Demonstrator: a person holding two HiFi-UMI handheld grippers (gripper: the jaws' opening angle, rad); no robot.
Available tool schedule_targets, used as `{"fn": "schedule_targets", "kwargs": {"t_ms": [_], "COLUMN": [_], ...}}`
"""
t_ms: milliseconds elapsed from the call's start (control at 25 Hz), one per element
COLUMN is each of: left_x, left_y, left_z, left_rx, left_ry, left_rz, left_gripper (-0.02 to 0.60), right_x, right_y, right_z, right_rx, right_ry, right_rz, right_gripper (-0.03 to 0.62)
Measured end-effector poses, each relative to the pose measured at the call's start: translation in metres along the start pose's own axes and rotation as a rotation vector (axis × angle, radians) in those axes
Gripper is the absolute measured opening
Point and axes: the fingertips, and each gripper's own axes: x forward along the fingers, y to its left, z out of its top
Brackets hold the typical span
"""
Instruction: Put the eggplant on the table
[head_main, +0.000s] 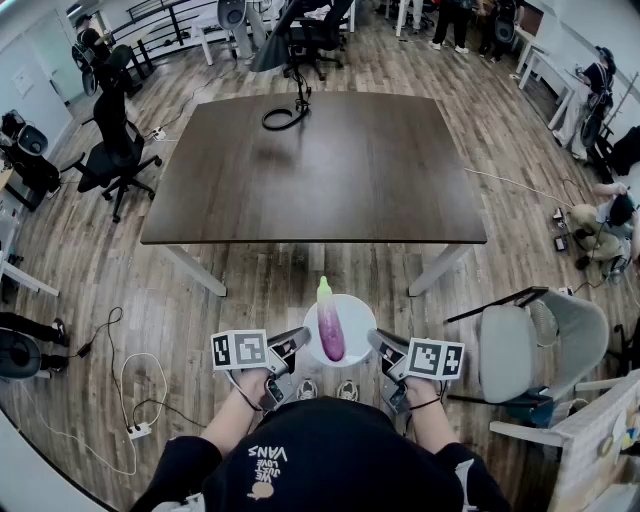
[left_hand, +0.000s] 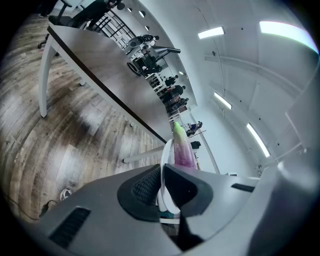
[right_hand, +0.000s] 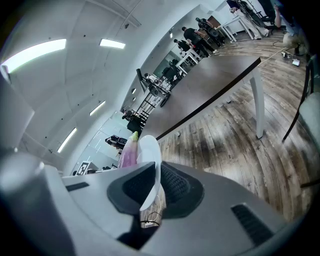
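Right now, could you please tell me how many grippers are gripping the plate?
2: the left gripper clamps the plate at its left rim, the right gripper at its right rim. None hidden.

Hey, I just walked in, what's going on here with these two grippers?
A person is carrying a white plate with both grippers. The left gripper is clamped on the plate's left rim and the right gripper on its right rim. A purple eggplant with a green tip lies on the plate. The plate is held in the air over the wooden floor, just short of the near edge of the dark table, so the eggplant is not on the table yet.
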Motion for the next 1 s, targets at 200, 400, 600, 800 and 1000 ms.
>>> {"fn": "schedule_targets", "kwargs": {"t_ms": [200, 400, 600, 800, 1000], "left_x": [0.0007, 0.0015, 0.0029, 0.0031, 0.0075], "left_y": [0.0002, 0.0, 0.0018, 0.0041, 0.004], "left_z": [-0.0007, -0.0008, -0.0027, -0.0008, -0.0016], "left_rx": [-0.001, -0.001, -0.006, -0.008, -0.01], "left_ry": [-0.003, -0.009, -0.012, -0.011, -0.005], "left_rz": [0.006, 0.012, 0.013, 0.012, 0.015], "left_gripper": [0.031, 0.031, 0.031, 0.031, 0.032], "right_x": [0.0004, 0.0005, 0.0015, 0.0039, 0.0018], "right_y": [-0.0007, -0.0012, -0.0033, -0.0028, -0.0068], "right_z": [-0.0001, 0.0016, 0.0007, 0.0007, 0.0017], "right_rx": [-0.002, -0.013, -0.022, -0.021, -0.003], "right_ry": [0.007, 0.015, 0.021, 0.02, 0.013], "right_rz": [0.0, 0.002, -0.002, -0.006, -0.004], "right_gripper": [0.043, 0.043, 0.043, 0.043, 0.043]}}
